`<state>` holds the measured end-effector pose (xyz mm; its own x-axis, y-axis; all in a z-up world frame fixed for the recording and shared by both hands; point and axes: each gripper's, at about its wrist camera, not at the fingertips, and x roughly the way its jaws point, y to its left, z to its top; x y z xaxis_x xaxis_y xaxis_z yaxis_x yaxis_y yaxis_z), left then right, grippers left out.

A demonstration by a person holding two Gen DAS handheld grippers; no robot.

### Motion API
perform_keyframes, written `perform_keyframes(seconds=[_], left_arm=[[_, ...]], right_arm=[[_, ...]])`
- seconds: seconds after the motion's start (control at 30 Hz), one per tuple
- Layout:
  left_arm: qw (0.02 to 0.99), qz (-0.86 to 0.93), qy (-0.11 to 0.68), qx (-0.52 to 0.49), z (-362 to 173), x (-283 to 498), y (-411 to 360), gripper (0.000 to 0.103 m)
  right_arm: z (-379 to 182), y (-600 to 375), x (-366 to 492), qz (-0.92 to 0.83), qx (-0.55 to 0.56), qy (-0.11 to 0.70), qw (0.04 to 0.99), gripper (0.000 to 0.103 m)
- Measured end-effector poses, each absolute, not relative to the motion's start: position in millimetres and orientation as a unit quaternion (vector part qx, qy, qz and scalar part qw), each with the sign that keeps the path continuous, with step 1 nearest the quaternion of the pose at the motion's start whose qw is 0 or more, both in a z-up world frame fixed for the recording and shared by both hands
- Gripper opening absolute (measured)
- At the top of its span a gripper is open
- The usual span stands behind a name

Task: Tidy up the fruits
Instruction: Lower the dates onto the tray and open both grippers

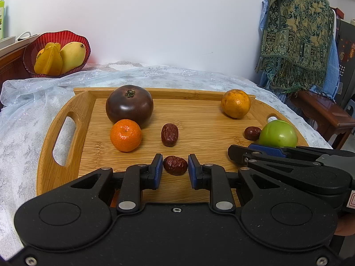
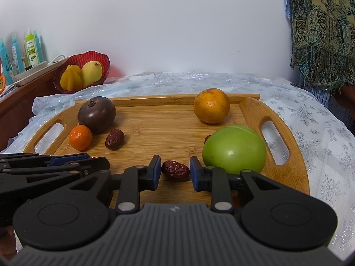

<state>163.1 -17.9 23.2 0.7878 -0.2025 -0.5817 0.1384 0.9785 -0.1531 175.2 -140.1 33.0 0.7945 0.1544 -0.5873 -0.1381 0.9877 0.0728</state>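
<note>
Date (image 1: 175, 165) is gripped between the left tool's (image 1: 175, 161) pads, low over the tray (image 1: 66, 155). The right tool (image 2: 175, 164) clamps a second date (image 2: 175, 171), with the apple (image 2: 235, 150) just to its right and the tangerine (image 2: 80, 137) ahead-left.

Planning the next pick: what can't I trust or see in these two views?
- Right wrist view: one date sits mostly behind the green fruit.
- Left wrist view: an orange sliver under the left hand-held gripper, unidentifiable.
- Left wrist view: the tray near edge is covered by that gripper's body.
</note>
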Motion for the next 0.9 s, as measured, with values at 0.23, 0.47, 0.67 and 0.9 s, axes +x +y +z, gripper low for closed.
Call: perform_keyframes(seconds=[0.23, 0.47, 0.67, 0.9], left_arm=[[0.944, -0.091, 0.313, -0.052, 23.1, 163.1, -17.7, 0.023], [0.944, -0.091, 0.312, -0.051, 23.3, 163.1, -17.5, 0.023], [0.946, -0.093, 0.308, -0.051, 26.0, 160.5, -16.0, 0.027], [0.947, -0.094, 0.304, -0.049, 27.3, 158.0, -14.6, 0.031]], right_arm=[[33.0, -140.5, 175.4, 0.077, 0.013, 0.31, 0.948, 0.036], [33.9, -141.0, 174.3, 0.077, 0.015, 0.306, 0.949, 0.037], [35.7, -140.8, 171.5, 0.078, 0.013, 0.3, 0.951, 0.037], [36.7, -140.9, 171.1, 0.077, 0.012, 0.296, 0.952, 0.038]])
